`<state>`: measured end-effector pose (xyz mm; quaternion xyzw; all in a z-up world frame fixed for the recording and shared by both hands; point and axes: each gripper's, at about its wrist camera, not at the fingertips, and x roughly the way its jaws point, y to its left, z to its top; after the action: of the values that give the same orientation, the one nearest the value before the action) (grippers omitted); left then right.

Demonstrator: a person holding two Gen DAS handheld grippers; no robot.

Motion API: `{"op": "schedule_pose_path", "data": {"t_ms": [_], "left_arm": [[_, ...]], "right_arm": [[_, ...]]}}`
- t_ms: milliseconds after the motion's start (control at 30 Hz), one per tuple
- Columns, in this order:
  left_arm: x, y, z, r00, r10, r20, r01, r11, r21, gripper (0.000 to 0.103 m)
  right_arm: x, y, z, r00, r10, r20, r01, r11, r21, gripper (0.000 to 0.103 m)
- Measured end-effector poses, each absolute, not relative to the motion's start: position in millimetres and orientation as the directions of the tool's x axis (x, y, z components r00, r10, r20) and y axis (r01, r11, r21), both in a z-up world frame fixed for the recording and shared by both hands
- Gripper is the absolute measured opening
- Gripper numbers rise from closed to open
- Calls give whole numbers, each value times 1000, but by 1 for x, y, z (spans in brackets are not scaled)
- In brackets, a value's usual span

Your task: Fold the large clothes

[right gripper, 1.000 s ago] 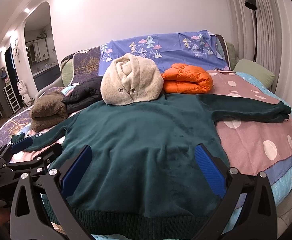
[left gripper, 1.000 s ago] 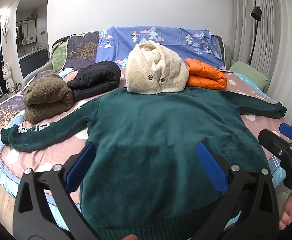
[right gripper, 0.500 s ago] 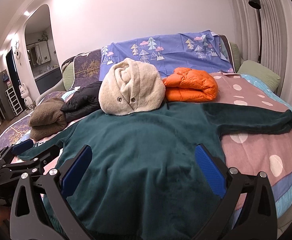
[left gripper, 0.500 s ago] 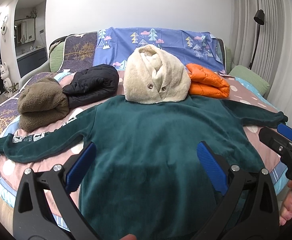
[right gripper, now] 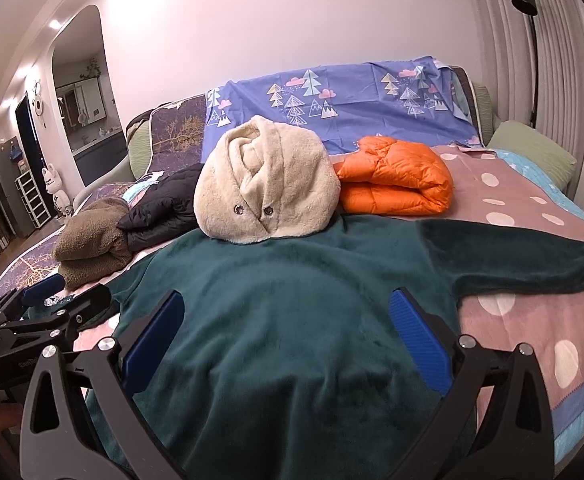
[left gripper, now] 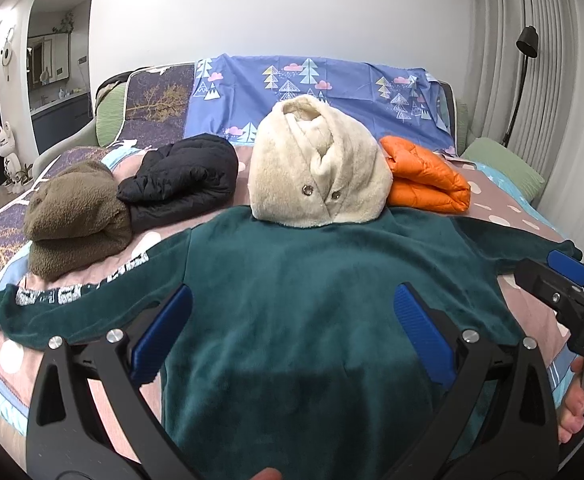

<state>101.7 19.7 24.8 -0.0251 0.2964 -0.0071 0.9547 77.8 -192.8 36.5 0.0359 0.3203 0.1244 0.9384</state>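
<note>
The green sweater (left gripper: 303,300) lies flat and face-down across the near half of the bed (right gripper: 531,320), its hem hanging over the near edge, its collar end tucked against the cream fleece bundle (left gripper: 315,176) in the middle. Both sleeves stretch sideways toward the left and right edges of the bed.

Over the last second both cameras have eased forward and lower over the sweater's body; the hem ribbing that showed at the bottom of both views is now out of sight. The sweater itself has not shifted. To my eye that means the folding has not started and the approach is only beginning.

The left gripper (left gripper: 292,340) hovers over the lower body with its jaws spread wide, holding nothing. The right gripper (right gripper: 284,336) is likewise spread and empty, just beside it.

Room is tight at the far side: the brown fleece (left gripper: 76,216), black jacket (left gripper: 184,176), cream bundle and orange jacket (left gripper: 427,180) sit in a row there, already folded. The pink spotted cover near the right edge is bare, and the right sleeve (right gripper: 531,260) has free space around it.
</note>
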Motion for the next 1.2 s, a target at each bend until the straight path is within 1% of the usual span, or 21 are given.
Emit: {"op": "schedule_pose_path", "data": {"t_ms": [167, 300, 433, 533, 700, 733, 833, 900, 933, 967, 1000, 1033, 1100, 1133, 1167, 1200], "left_arm": [[108, 25, 32, 844, -30, -536, -6, 998, -65, 101], [114, 37, 47, 875, -28, -483, -18, 996, -89, 101], [130, 51, 68, 899, -2, -439, -33, 997, -72, 101], [150, 64, 87, 912, 2, -410, -38, 996, -80, 101], [190, 76, 118, 937, -43, -347, 6, 994, -107, 101], [202, 76, 123, 938, -46, -342, 11, 994, -105, 101], [235, 75, 131, 938, -69, -339, 33, 993, -112, 101], [261, 75, 133, 935, -100, -340, 54, 988, -143, 100], [275, 77, 132, 934, -109, -339, 55, 985, -164, 99], [292, 79, 130, 932, -120, -341, 57, 980, -189, 94], [304, 80, 126, 930, -123, -347, 55, 978, -199, 89], [319, 81, 121, 927, -118, -356, 45, 977, -207, 87], [350, 85, 109, 916, -117, -383, 31, 974, -224, 76], [373, 89, 98, 904, -126, -408, 28, 971, -238, 74], [382, 90, 90, 898, -129, -421, 26, 970, -243, 70], [399, 95, 77, 888, -133, -440, 20, 968, -252, 65]], "right_arm": [[89, -191, 40, 768, 269, -581, -223, 963, 150, 102], [103, -192, 47, 766, 286, -576, -249, 958, 144, 102], [122, -193, 58, 767, 305, -565, -285, 950, 126, 102], [144, -202, 72, 761, 357, -541, -314, 933, 174, 102], [194, -208, 92, 751, 420, -509, -350, 907, 233, 100], [205, -206, 95, 741, 439, -508, -363, 899, 247, 98], [246, -201, 101, 713, 498, -493, -404, 867, 290, 96], [274, -198, 100, 709, 512, -486, -406, 859, 313, 95], [287, -197, 99, 705, 523, -479, -408, 852, 329, 94], [302, -196, 96, 698, 536, -474, -409, 842, 351, 92], [317, -195, 91, 690, 549, -472, -407, 833, 374, 87], [337, -192, 83, 675, 563, -476, -404, 823, 401, 81], [378, -191, 67, 657, 582, -480, -389, 806, 446, 76], [391, -192, 59, 652, 586, -482, -381, 802, 460, 75], [407, -193, 51, 645, 587, -488, -369, 800, 474, 72], [423, -195, 41, 638, 587, -498, -355, 799, 486, 67]]}}
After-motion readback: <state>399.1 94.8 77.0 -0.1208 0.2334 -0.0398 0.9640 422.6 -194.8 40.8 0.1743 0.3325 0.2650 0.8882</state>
